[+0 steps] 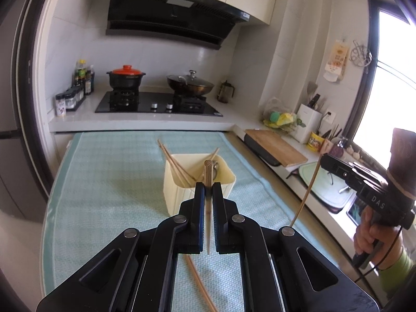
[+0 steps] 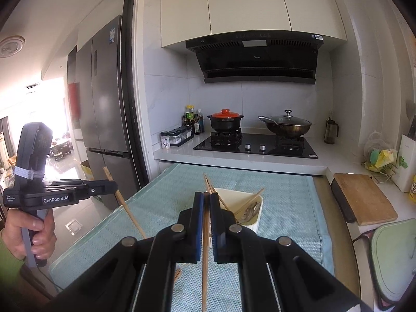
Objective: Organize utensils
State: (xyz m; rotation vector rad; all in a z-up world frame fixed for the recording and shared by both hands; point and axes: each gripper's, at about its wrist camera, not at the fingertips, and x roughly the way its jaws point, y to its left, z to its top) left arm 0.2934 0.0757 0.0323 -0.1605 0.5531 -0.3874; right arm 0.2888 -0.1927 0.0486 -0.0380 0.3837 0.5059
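Above the teal mat (image 1: 104, 195), each gripper's fingers (image 1: 199, 208) pinching one chopstick (image 1: 208, 208), seemingly upright.

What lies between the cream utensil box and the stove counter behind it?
Only bare teal mat: in the left wrist view nothing sits between the cream utensil box and the stove counter. The right wrist view shows the same empty stretch.

Black left gripper (image 1: 208, 189) with blue pads; silver rivets; person's green sleeve (image 1: 400, 262).
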